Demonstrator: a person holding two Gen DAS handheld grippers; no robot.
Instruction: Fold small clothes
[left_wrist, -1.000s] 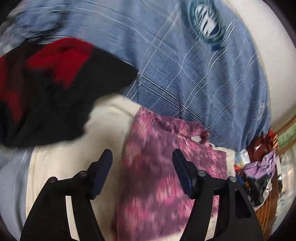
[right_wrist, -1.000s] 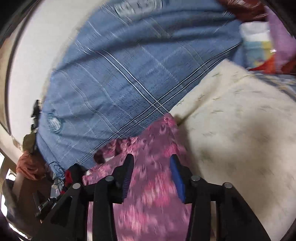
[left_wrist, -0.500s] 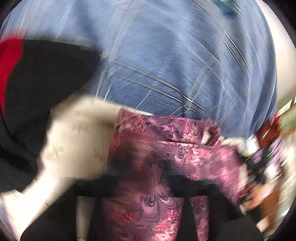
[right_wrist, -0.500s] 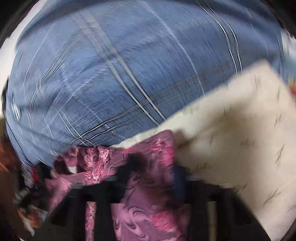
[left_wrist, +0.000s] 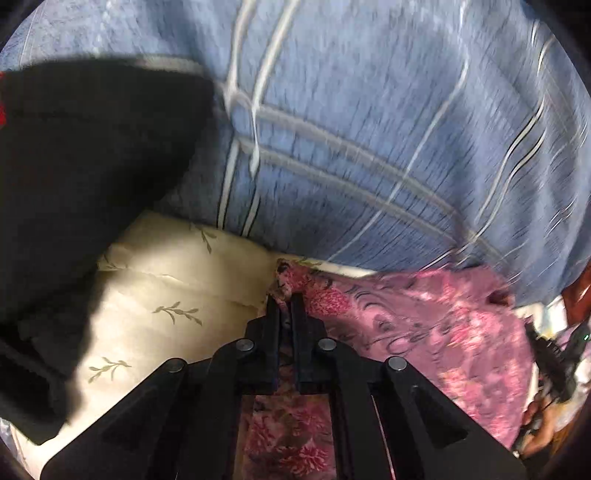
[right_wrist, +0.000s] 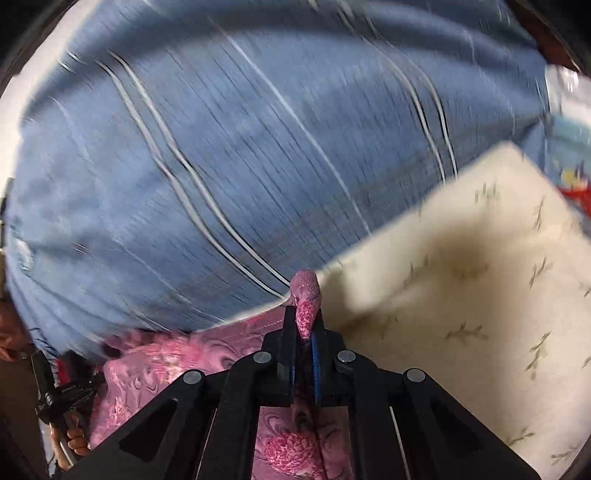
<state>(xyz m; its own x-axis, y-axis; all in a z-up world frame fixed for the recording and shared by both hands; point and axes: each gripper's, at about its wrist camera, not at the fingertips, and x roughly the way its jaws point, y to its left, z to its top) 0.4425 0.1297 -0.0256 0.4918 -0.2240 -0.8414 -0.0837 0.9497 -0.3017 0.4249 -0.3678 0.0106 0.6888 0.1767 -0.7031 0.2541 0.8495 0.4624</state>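
Note:
A small pink and purple floral garment (left_wrist: 417, 325) lies across a cream leaf-print cloth (left_wrist: 177, 295) on the blue checked bedspread (left_wrist: 369, 110). My left gripper (left_wrist: 285, 300) is shut on the garment's far left corner, with fabric pinched between its black fingers. In the right wrist view the same garment (right_wrist: 155, 362) spreads to the left, and my right gripper (right_wrist: 303, 314) is shut on its far right corner, a tuft of cloth sticking up past the tips. The other gripper (right_wrist: 62, 395) and a hand show at lower left there.
A black garment (left_wrist: 85, 184) with a bit of red covers the left of the left wrist view. Cream cloth (right_wrist: 461, 314) fills the right of the right wrist view. Colourful clutter (right_wrist: 572, 166) lies at the bed's right edge, and more clutter (left_wrist: 554, 362) sits at far right.
Both grippers came down onto the floral garment's far edge and closed from open to shut on its two corners. The bedspread now fills more of both views.

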